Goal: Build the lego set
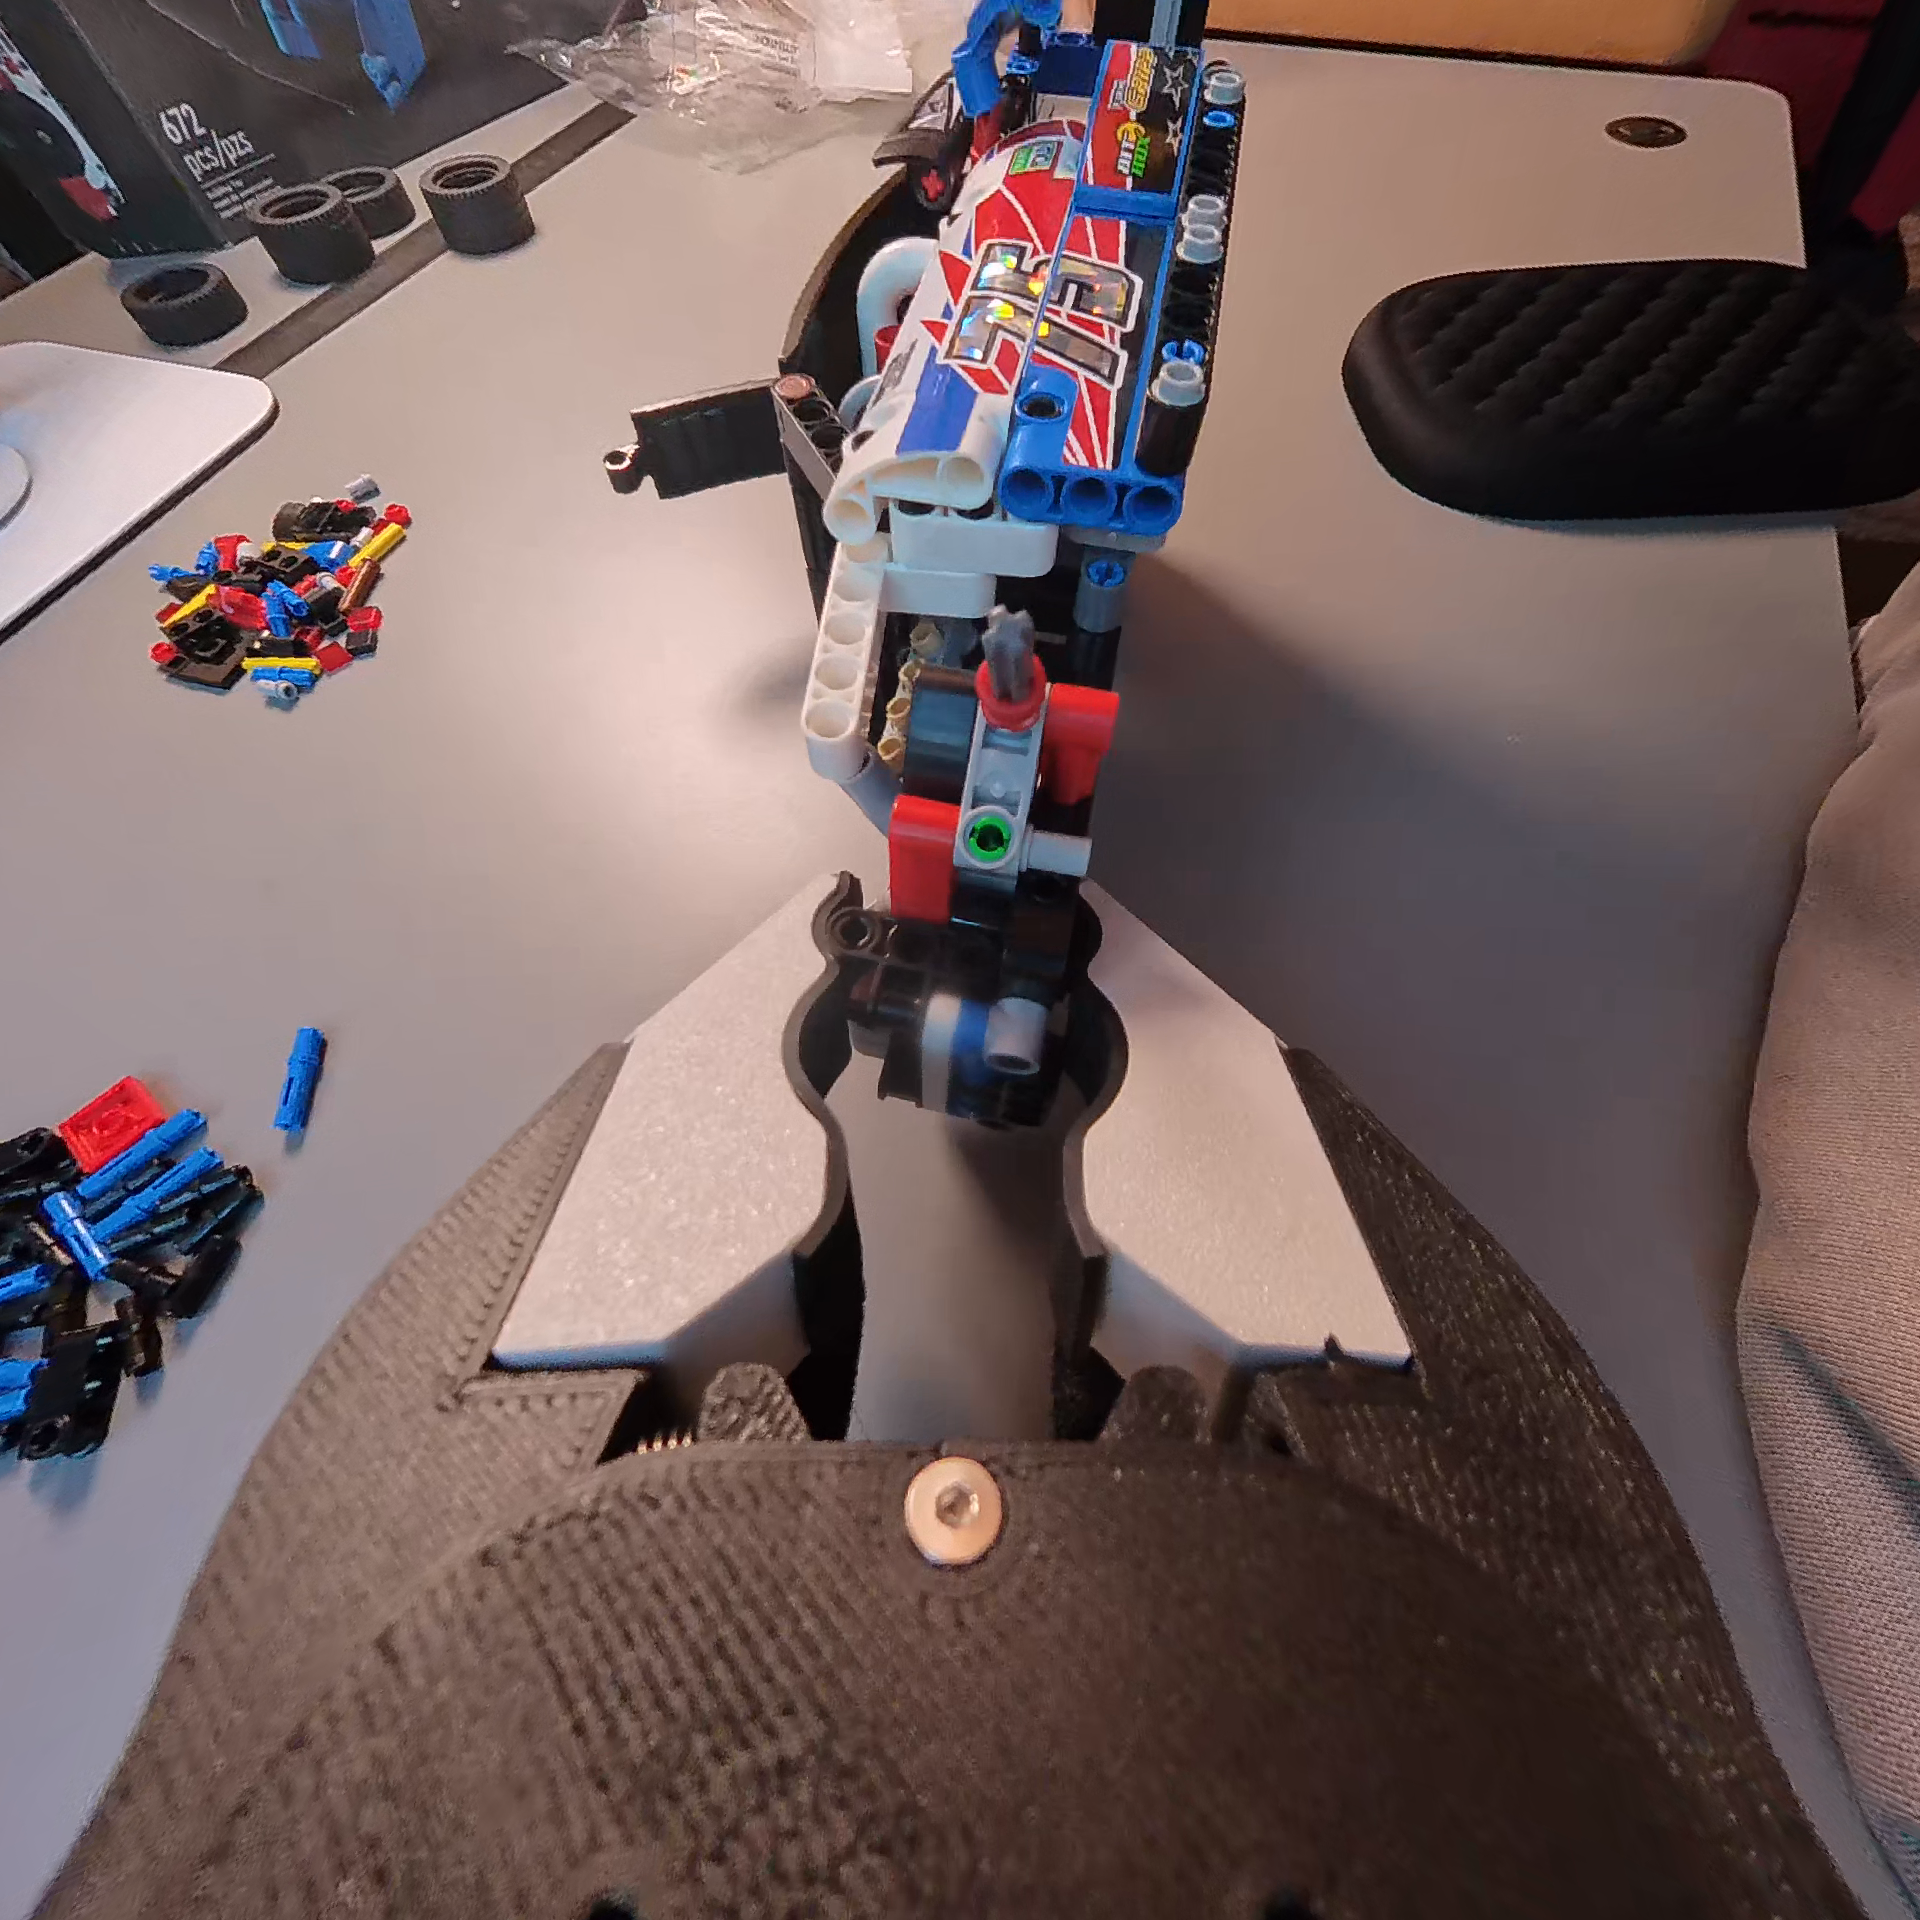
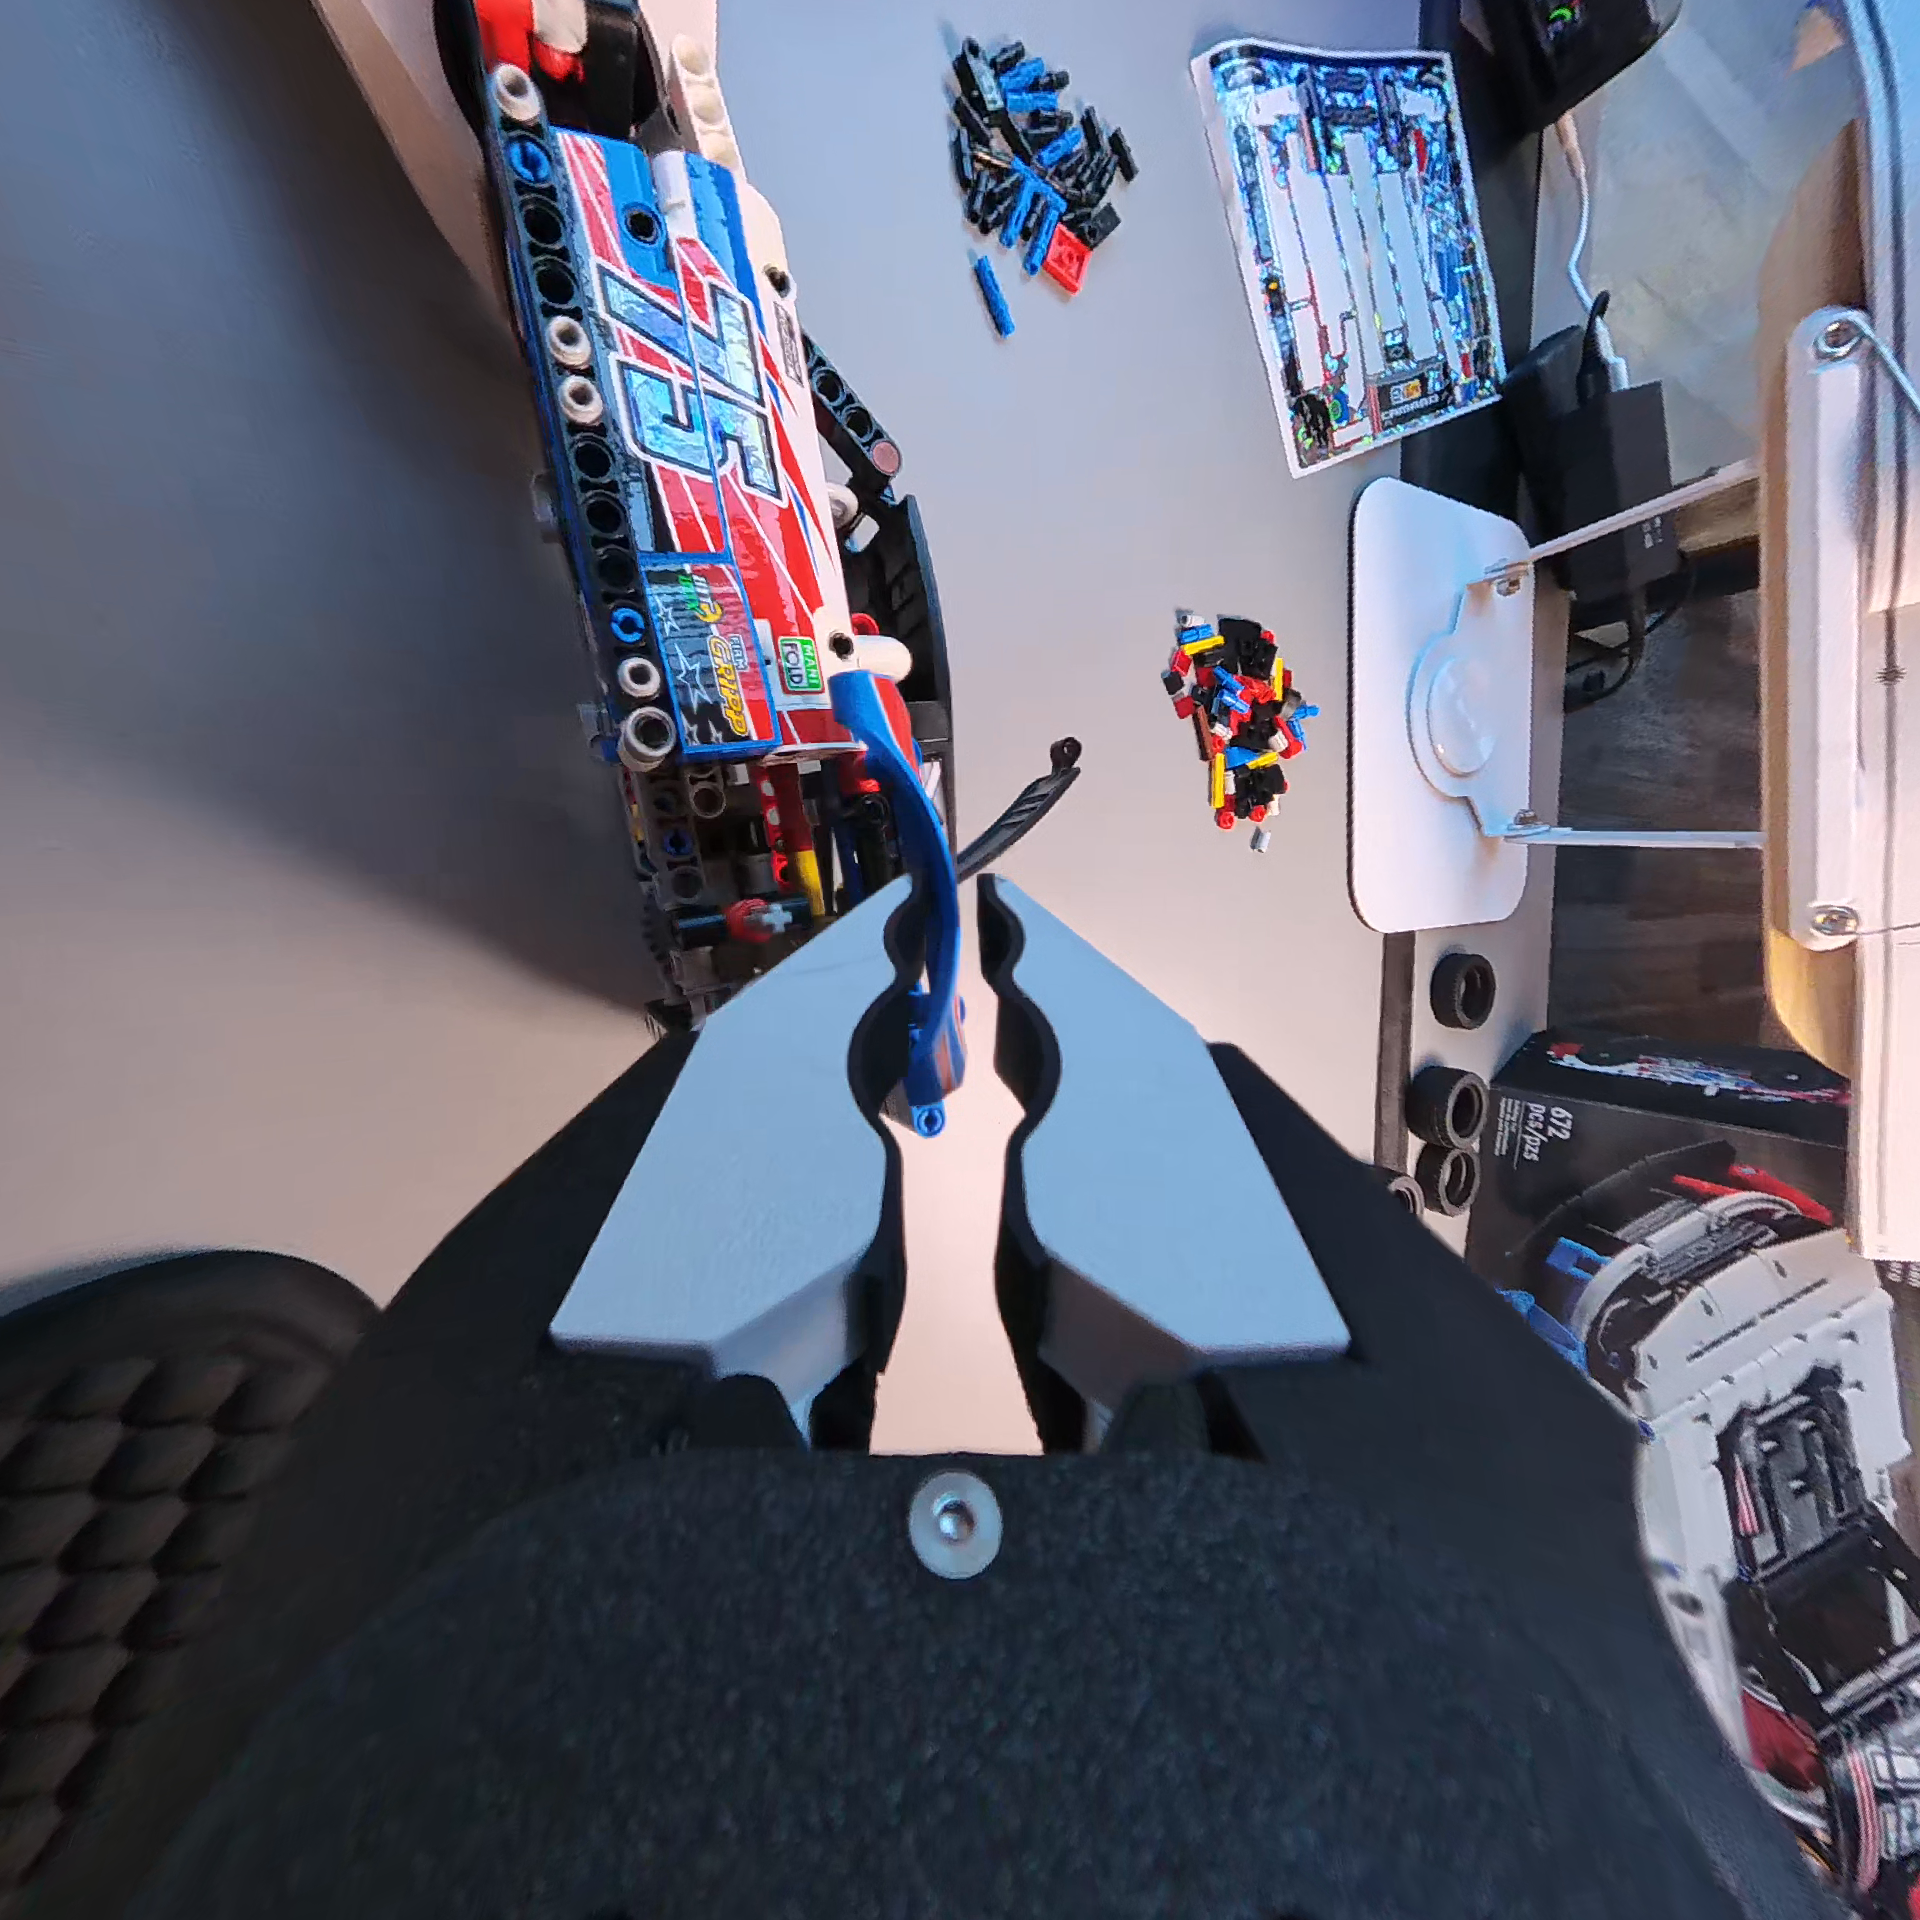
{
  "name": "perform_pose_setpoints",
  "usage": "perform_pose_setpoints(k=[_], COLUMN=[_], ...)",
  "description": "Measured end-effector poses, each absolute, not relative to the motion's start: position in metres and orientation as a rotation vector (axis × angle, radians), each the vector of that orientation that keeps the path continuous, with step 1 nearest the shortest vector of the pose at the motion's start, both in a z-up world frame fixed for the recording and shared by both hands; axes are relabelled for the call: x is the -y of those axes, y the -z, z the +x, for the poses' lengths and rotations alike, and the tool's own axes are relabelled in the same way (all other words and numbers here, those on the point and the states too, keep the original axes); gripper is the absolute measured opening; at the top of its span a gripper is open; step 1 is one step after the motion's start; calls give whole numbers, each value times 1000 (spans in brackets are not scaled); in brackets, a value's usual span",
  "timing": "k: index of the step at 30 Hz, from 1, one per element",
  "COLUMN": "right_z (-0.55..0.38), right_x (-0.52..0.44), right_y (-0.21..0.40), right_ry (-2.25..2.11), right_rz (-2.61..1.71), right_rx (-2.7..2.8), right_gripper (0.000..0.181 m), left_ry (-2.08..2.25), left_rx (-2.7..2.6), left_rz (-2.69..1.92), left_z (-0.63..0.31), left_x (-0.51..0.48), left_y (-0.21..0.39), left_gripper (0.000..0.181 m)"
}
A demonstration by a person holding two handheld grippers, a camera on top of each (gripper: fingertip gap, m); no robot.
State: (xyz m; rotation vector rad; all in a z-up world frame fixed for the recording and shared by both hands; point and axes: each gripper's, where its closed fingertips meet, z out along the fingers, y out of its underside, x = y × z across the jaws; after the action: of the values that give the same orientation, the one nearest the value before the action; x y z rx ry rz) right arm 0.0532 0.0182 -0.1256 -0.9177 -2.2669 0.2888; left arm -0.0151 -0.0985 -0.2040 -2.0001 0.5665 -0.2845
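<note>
Grey fingers of the left tongs (image 1: 961, 997) close on the near end of the half-built car (image 1: 1049, 416), clamping its black and grey end pieces in the round notch between the tips. From there the car runs straight ahead of these tongs, lifted on its side, with its blue, white and red stickered panel facing up and a black beam with grey pins along its right edge. Left of the left tongs, near the fingers, lies a pile of black and blue pins (image 1: 94, 1236) with one red tile, and a single blue pin (image 1: 299, 1077) sits just beyond it. Farther ahead on the left is a mixed heap of small pieces (image 1: 275, 592), and beyond that four black tyres (image 1: 312, 234) stand beside the dark box (image 1: 197, 104). A black padded rest (image 1: 1621, 384) lies ahead on the right, on the grey table (image 1: 520, 831).

At the right tongs (image 2: 945, 935), a curved blue piece (image 2: 925, 904) runs between the fingers, lying against the left finger; a narrow gap shows on its right side, so I cannot tell whether they are actually pinching it. Its far end meets the car's end, just ahead and left of these tongs. A thin black strip (image 2: 1023, 805) lies just ahead of the tips. Ahead on the right are the mixed heap, a sticker sheet (image 2: 1351, 249) and a white stand base (image 2: 1444, 707).
</note>
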Motion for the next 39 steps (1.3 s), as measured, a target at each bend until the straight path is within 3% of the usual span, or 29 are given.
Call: perform_pose_setpoints(k=[39], right_z=[60], right_x=[-21], right_y=[133], right_ry=[-255], right_rz=[-933], right_rx=[2142], right_gripper=[1], left_ry=[320], left_rx=[-553], left_rz=[-2007], left_z=[-15], left_x=[100], left_y=[204], left_gripper=[37])
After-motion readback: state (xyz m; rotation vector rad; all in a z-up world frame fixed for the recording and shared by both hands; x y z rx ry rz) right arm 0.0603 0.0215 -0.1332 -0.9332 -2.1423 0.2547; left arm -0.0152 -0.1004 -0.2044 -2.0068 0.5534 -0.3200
